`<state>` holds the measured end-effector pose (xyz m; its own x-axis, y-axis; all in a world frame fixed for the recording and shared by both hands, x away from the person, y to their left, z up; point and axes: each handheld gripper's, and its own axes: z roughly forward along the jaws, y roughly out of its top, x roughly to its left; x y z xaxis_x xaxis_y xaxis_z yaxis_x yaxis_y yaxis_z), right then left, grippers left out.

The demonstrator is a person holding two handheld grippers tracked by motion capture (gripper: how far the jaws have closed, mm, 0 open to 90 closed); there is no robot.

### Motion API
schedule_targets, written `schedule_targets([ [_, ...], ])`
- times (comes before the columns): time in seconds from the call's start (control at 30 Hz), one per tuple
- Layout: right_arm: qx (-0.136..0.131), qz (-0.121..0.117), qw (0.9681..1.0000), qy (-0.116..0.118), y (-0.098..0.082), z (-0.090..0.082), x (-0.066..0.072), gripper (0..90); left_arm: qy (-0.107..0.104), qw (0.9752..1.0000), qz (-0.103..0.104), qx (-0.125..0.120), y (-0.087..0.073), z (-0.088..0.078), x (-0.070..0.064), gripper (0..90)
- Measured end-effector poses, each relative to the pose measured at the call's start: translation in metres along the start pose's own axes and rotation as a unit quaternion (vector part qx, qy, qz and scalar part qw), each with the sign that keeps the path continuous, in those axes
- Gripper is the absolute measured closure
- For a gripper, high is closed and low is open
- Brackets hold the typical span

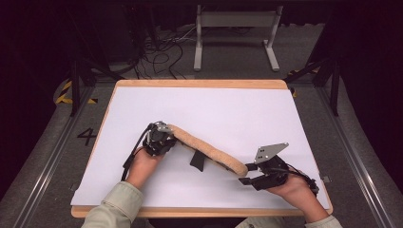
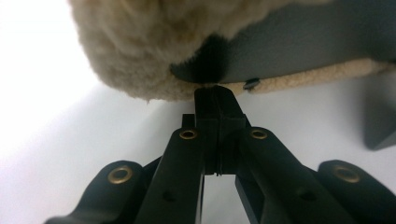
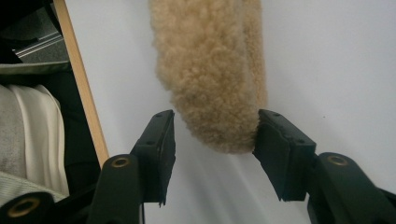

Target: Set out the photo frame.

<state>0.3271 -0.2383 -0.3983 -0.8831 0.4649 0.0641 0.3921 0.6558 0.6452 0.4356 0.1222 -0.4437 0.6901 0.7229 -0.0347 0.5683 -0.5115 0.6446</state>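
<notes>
A long tan fleece pad lies slanted across the white table top, with a black strap tab sticking out under its middle. My left gripper is shut on the pad's left end. In the left gripper view the closed jaws pinch the pad's edge where the fleece meets its grey underside. At the pad's right end my right gripper stands open. In the right gripper view the fleece tip sits between the two spread fingers, touching the right one.
The table's wooden front edge runs close beside the right gripper, with a person's sleeve past it. Beyond the table stand a white metal frame and loose cables on the floor. A "4" marks the floor at left.
</notes>
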Motion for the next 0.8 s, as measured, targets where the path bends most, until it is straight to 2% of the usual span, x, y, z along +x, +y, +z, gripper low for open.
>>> schedule_targets([
  [0.07,0.0,0.0,1.0,0.0,0.0,0.0,0.0,48.9,0.004,1.0,-0.002,0.0,0.001,0.0,-0.002,90.0],
  [0.13,0.0,0.0,1.0,-0.006,-0.002,-0.001,-0.001,49.5,0.005,1.0,0.007,-0.003,0.0,-0.005,-0.002,90.0],
  [0.2,-0.001,0.005,0.9999,-0.011,-0.003,-0.005,-0.004,51.2,-0.001,0.9999,0.0,-0.012,-0.002,-0.015,-0.003,90.0],
  [0.3,0.003,-0.001,1.0,-0.009,-0.005,-0.011,-0.005,60.1,-0.008,0.9998,0.005,-0.018,-0.006,-0.027,-0.006,90.0],
  [0.37,0.015,-0.01,0.9997,-0.019,-0.006,-0.016,-0.005,68.9,-0.008,0.9996,0.011,-0.023,-0.01,-0.032,-0.009,90.0],
  [0.47,0.011,0.004,0.9993,-0.035,-0.008,-0.019,-0.01,77.6,-0.014,0.9994,0.013,-0.027,-0.013,-0.038,-0.011,90.0],
  [0.53,0.01,0.012,0.999,-0.042,-0.009,-0.018,-0.012,84.5,-0.028,0.9991,0.008,-0.029,-0.014,-0.04,-0.012,90.0],
  [0.57,0.012,0.011,0.9984,-0.055,-0.009,-0.015,-0.012,90.0,-0.03,0.999,0.008,-0.031,-0.015,-0.041,-0.013,90.0],
  [0.7,0.02,0.01,0.9975,-0.067,-0.009,-0.007,-0.01,90.0,-0.035,0.9988,0.017,-0.03,-0.016,-0.043,-0.018,90.0],
  [0.8,0.03,-0.002,0.997,-0.071,-0.009,0.001,-0.007,90.0,-0.042,0.9984,0.022,-0.031,-0.018,-0.046,-0.024,90.0],
])
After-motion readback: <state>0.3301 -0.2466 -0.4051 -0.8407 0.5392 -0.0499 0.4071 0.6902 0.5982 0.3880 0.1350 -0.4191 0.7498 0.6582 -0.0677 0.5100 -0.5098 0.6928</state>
